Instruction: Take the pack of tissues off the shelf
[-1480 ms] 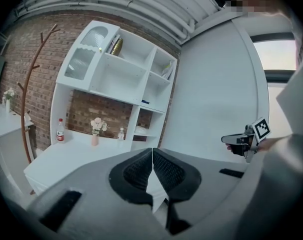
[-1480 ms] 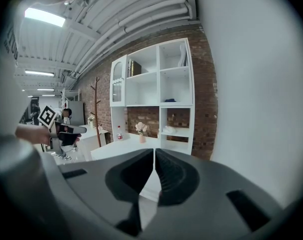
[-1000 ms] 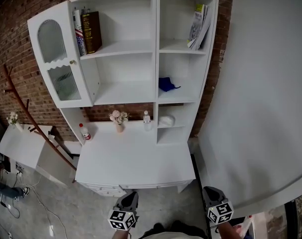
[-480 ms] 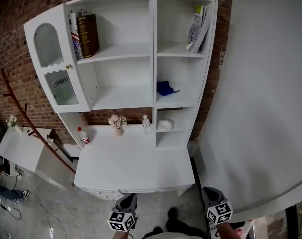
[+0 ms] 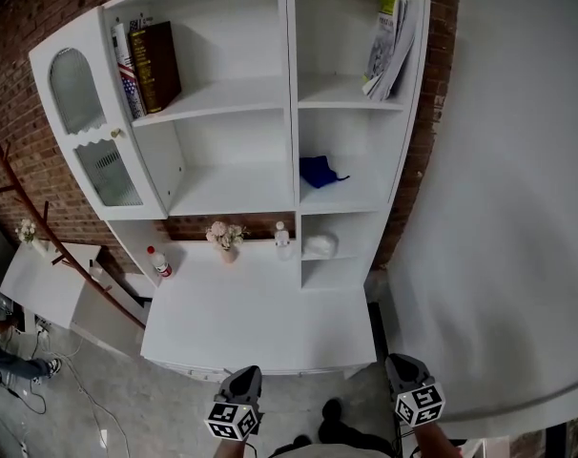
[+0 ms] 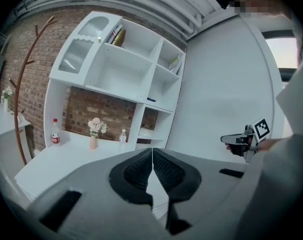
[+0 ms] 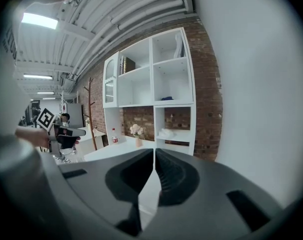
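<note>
L claw point(image 5: 244, 378) & R claw point(image 5: 402, 363) shut, low, pointing at shelf point(image 5: 291, 113).

Shelf unit point(image 5: 234, 94) smooth matt white; wall point(image 5: 22, 36) rough brick.

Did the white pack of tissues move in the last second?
No. The pack of tissues lies in the same low right compartment of the shelf.

White shelf unit point(image 5: 291, 113) fills the upper centre of the head view.
- Top left bay: upright books point(image 5: 146, 65).
- Top right bay: leaning magazines point(image 5: 389, 46).
- Middle right bay: blue cloth point(image 5: 318, 172).
- Lower right bay: pack of tissues point(image 5: 319, 246).

Desk top point(image 5: 260, 318), centre frame: flower vase point(image 5: 226, 239) and clear bottle point(image 5: 282, 237) along the back edge, red-labelled bottle point(image 5: 159, 261) at the back left corner.
</note>
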Demonstrator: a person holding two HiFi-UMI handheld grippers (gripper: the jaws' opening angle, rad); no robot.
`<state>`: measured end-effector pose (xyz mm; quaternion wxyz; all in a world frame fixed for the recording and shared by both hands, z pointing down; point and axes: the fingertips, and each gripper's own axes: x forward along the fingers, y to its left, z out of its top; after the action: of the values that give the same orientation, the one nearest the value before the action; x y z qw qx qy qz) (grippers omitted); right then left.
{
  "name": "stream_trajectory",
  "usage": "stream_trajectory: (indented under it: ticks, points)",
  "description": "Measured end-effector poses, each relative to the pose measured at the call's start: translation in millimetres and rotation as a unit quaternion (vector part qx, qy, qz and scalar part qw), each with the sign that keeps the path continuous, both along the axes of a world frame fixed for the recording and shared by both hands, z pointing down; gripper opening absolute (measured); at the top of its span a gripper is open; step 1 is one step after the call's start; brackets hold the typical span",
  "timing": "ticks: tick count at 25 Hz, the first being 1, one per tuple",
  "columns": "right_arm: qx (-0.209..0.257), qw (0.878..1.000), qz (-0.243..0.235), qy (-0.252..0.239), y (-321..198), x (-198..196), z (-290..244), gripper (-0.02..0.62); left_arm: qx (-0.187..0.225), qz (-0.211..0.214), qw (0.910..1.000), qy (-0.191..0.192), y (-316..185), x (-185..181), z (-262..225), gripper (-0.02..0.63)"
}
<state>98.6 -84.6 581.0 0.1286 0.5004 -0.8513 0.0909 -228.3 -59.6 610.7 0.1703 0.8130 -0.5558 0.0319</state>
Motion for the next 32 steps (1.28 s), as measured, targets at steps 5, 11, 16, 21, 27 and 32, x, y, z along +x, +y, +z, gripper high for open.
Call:
stream_trajectory:
  ticks: [5, 11, 16, 21, 27, 32]
  points:
    - [-0.007, 1.000, -0.013, -0.003, -28, 0, 5, 0.031, -0.007, -0.008, 0.9999, -0.002, -21, 5, 1, 0.026]
    - [-0.008, 0.999, -0.030, -0.007, -61, 1, 6, 0.031, -0.012, -0.027, 0.9995, -0.007, -41, 7, 5, 0.026]
    - [-0.009, 0.999, -0.043, -0.013, -88, 5, 5, 0.031, -0.007, -0.037, 0.9992, -0.010, -55, 12, 2, 0.026]
    - [-0.008, 0.998, -0.060, -0.018, -116, 11, 5, 0.031, 0.003, -0.039, 0.9991, -0.016, -71, 26, -6, 0.026]
    - [-0.009, 0.997, -0.080, -0.024, -144, 18, 7, 0.031, -0.005, -0.054, 0.9981, -0.029, -89, 35, -5, 0.026]
    - [-0.012, 0.995, -0.094, -0.024, -156, 22, 10, 0.031, -0.004, -0.061, 0.9975, -0.037, -100, 44, -7, 0.026]
